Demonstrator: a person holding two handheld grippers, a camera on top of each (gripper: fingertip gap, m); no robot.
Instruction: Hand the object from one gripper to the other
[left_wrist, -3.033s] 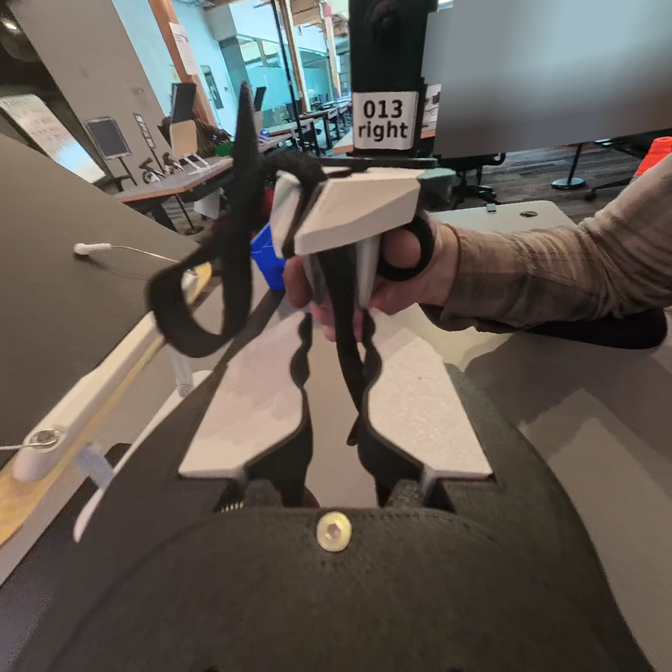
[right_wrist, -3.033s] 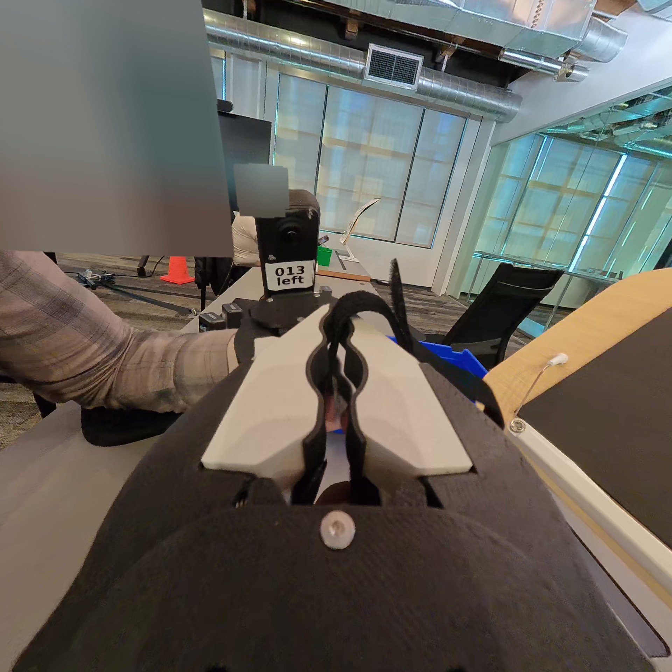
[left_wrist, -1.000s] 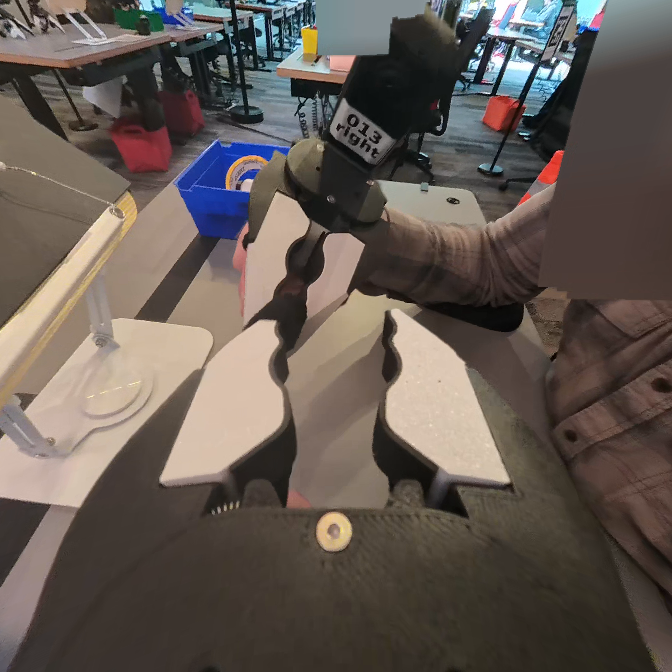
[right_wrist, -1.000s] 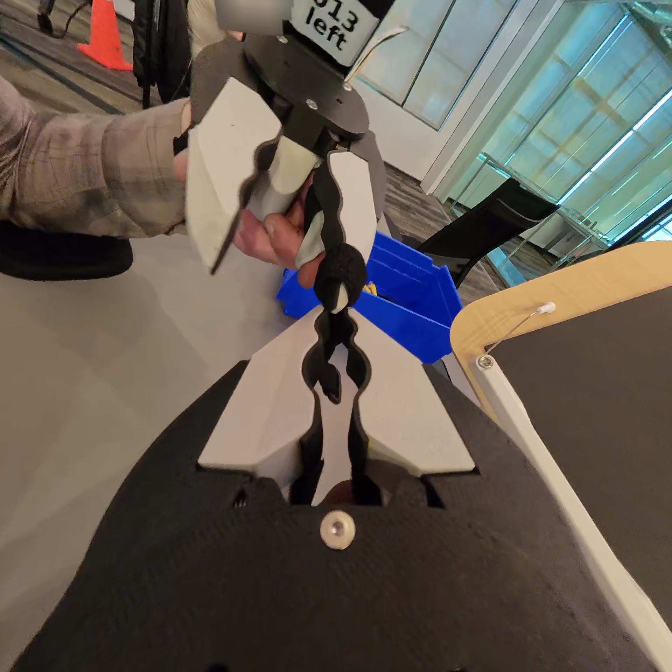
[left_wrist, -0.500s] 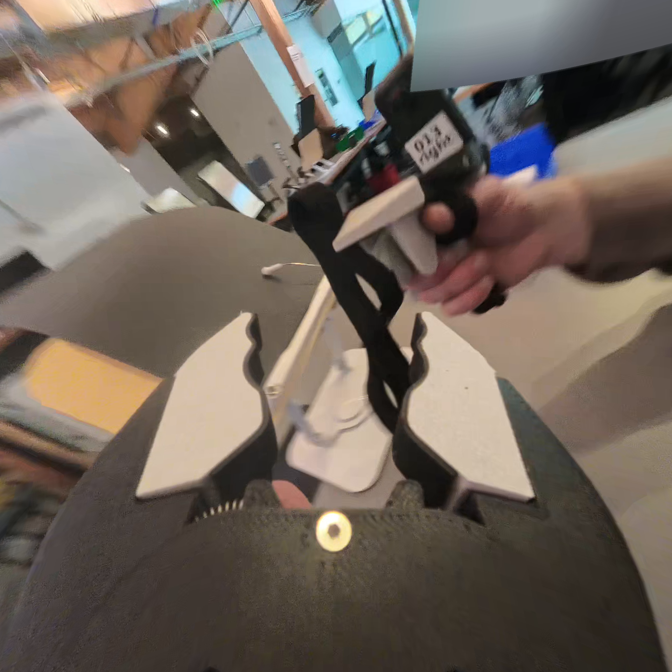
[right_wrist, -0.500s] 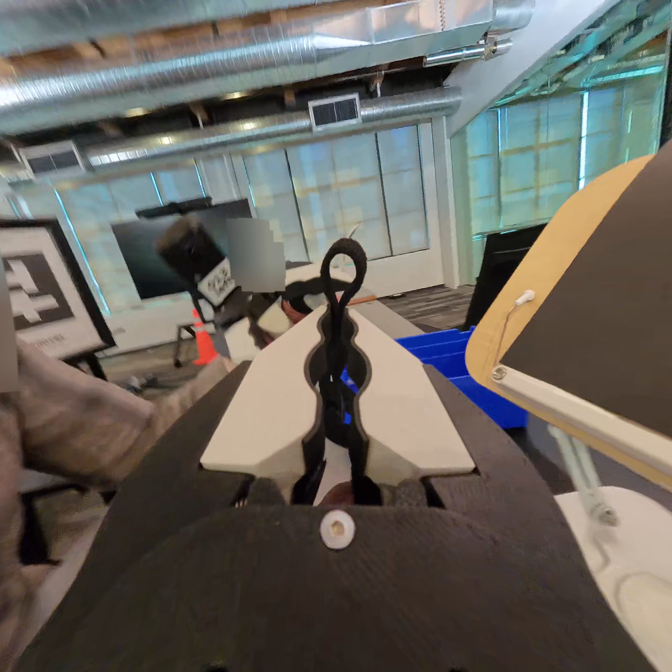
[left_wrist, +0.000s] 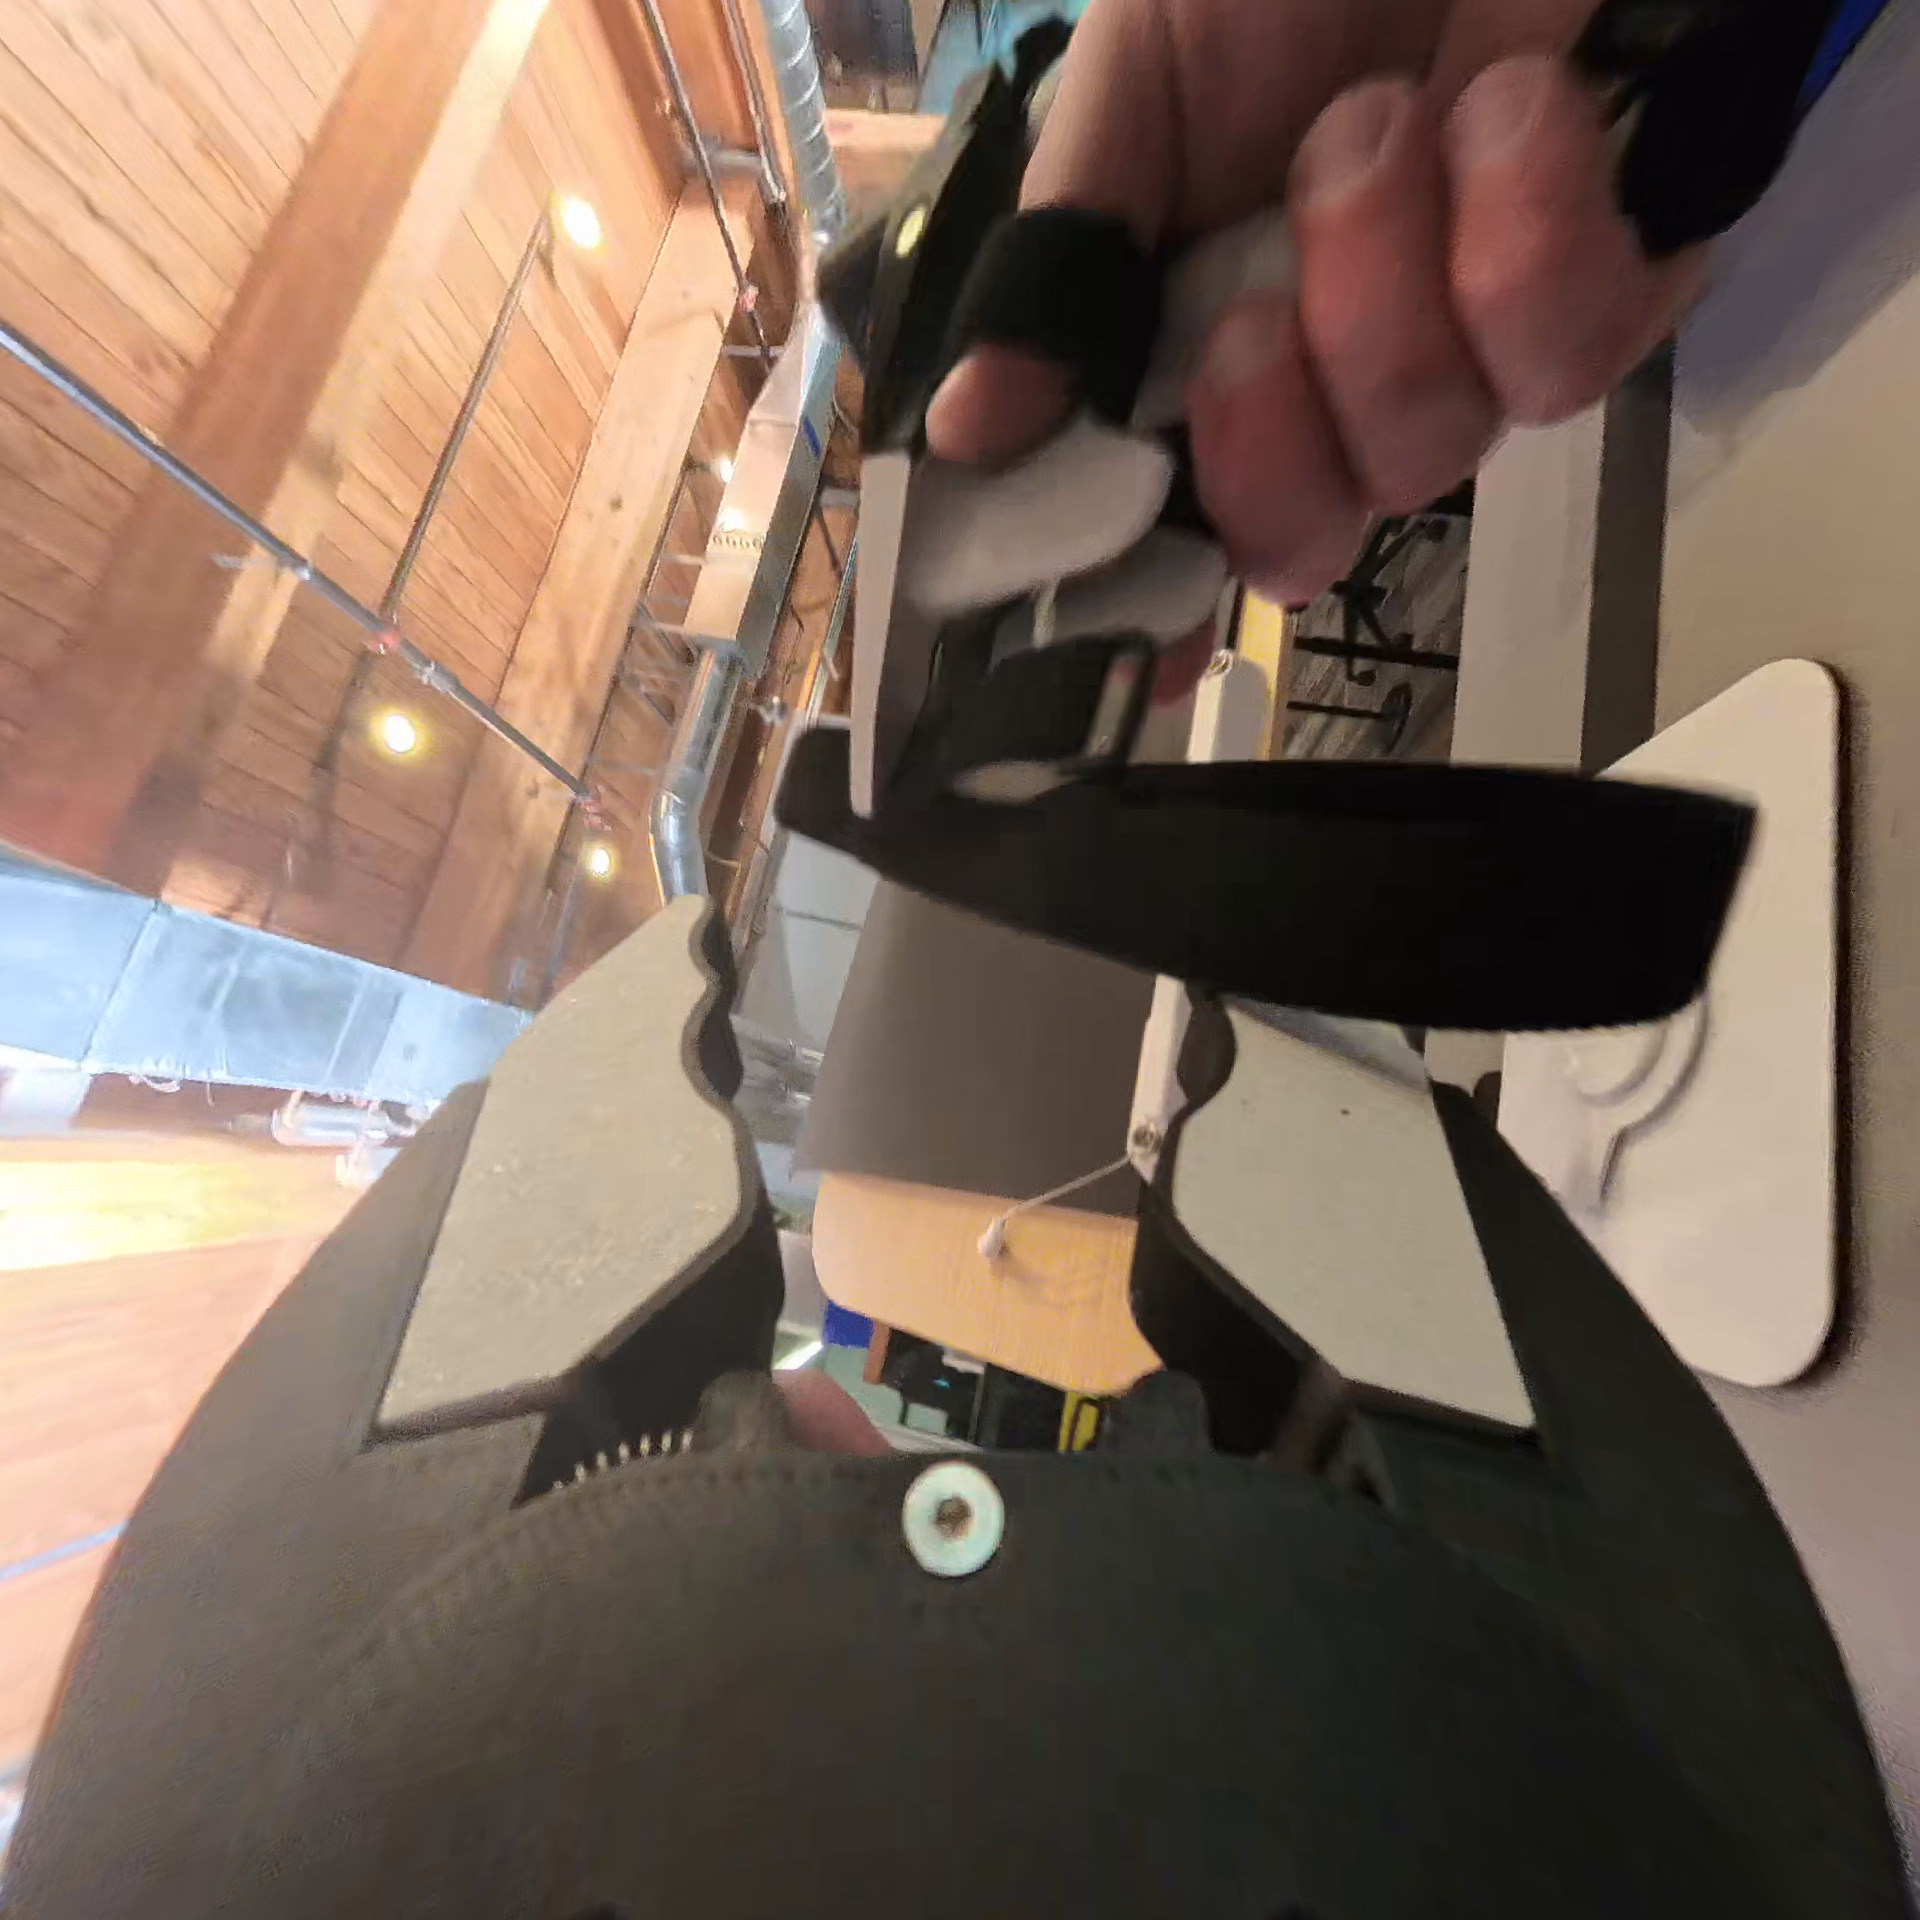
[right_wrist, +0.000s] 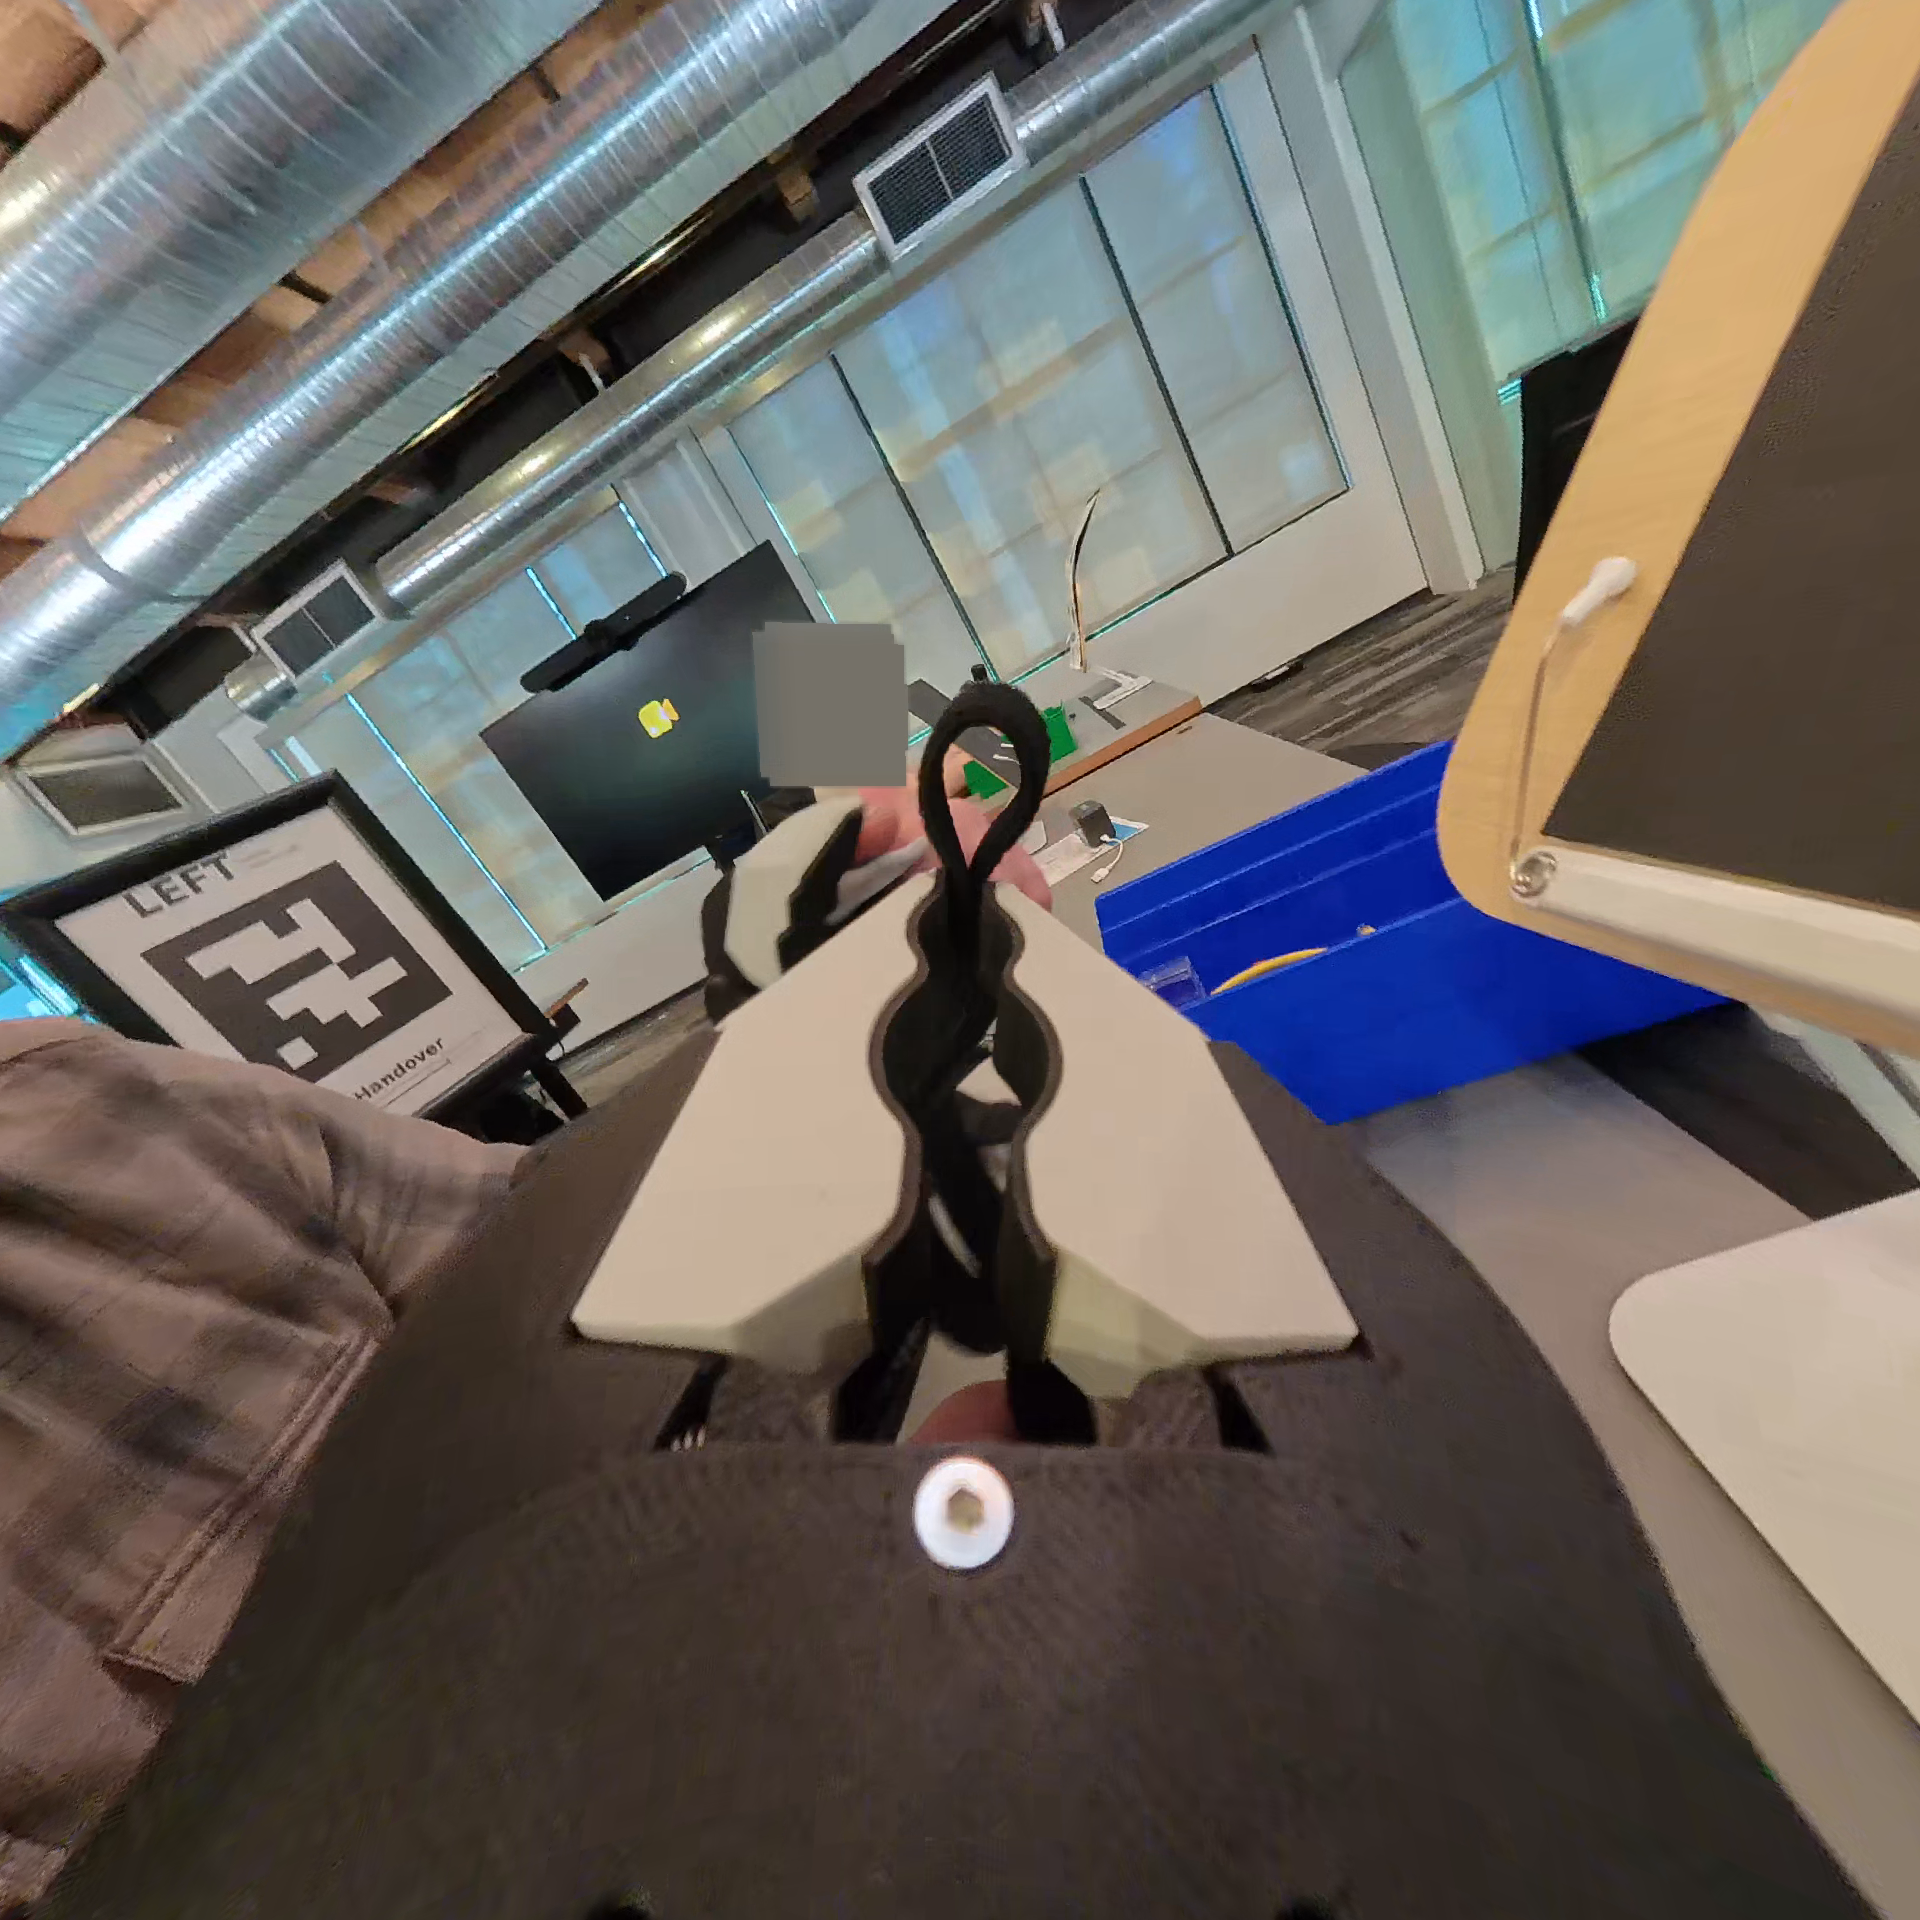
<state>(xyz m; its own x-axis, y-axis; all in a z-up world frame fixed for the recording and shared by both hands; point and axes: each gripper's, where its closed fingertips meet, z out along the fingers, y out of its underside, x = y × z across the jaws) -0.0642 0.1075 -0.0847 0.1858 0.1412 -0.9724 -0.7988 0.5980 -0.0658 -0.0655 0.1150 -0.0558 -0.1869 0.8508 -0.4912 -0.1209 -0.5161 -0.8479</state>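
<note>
A black strap (left_wrist: 1351, 894) is pinched in my right gripper (right_wrist: 961, 920), which is shut on it. A small loop of the strap (right_wrist: 977, 790) sticks out past its fingertips. In the left wrist view the right gripper (left_wrist: 894, 748) is close above, held by a hand (left_wrist: 1403, 312). The strap stretches sideways just past my left fingertips. My left gripper (left_wrist: 956, 977) is open wide and empty, and the strap does not sit between its jaws. It also shows in the right wrist view (right_wrist: 810, 894), just beyond the right fingertips.
A blue bin (right_wrist: 1403, 977) stands on the grey table, right of the grippers. A dark board with a wooden edge (right_wrist: 1558, 520) on a white base plate (right_wrist: 1787, 1403) is at the right. A framed marker sign (right_wrist: 281, 966) and a plaid sleeve (right_wrist: 156, 1195) are at the left. Less than 4 cm separates the two grippers' tips.
My left gripper let go of the strap and opened wide. It has since rolled sideways and come closer under the right gripper. The right gripper has stayed shut on the strap.
</note>
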